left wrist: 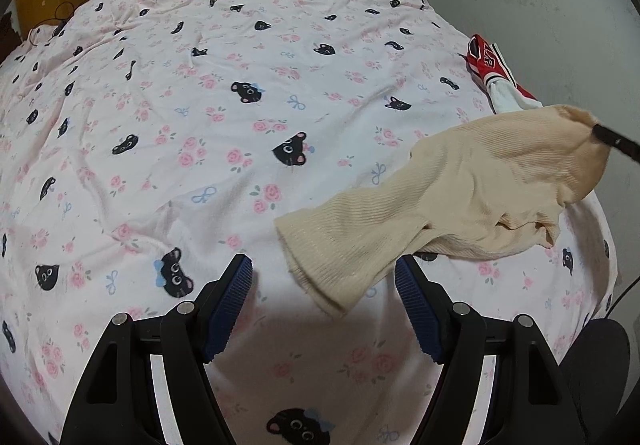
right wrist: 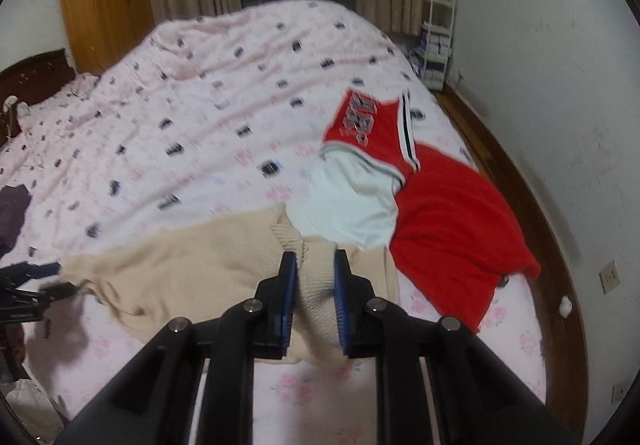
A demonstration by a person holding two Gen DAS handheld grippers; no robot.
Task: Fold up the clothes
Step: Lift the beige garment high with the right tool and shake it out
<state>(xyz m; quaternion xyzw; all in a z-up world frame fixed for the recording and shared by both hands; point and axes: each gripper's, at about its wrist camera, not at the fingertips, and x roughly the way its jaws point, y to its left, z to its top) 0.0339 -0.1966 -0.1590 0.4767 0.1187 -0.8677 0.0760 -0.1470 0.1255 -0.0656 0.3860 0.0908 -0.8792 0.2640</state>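
On the left side, the left gripper (left wrist: pixel 324 301) hovers over the pink cat-and-rose printed bed cover (left wrist: pixel 224 113) with its jaws spread wide and nothing between them; only bare cover lies under the blue ribbed pads (left wrist: pixel 230 307). The thing to be folded, a cream ribbed knit sweater (left wrist: pixel 472 197), lies ahead of these jaws and off to their right: its sleeve cuff (left wrist: pixel 320 265) hangs just in front of the right pad, close but apart from it, and the sleeve runs as a long band up and away to the right toward the body of the garment. So the sweater's long axis slants from just ahead of the left jaws out to the far right, where the cloth rises off the bed. There the right gripper (right wrist: pixel 316 265) has it: in its own view the jaws stand narrow, pinching a bunched fold of the cream knit near the ribbed collar, and the cloth bulges between the pads. The rest of the sweater spreads to the left of those jaws, toward the left gripper. Beyond the right jaws, farther along the bed, lie a red basketball jersey with white lining (right wrist: pixel 372 125) and a plain red fleece garment (right wrist: pixel 452 221), touching the sweater's far edge. I judge the left hand nearer the free sleeve, needing only a short reach forward and rightward.
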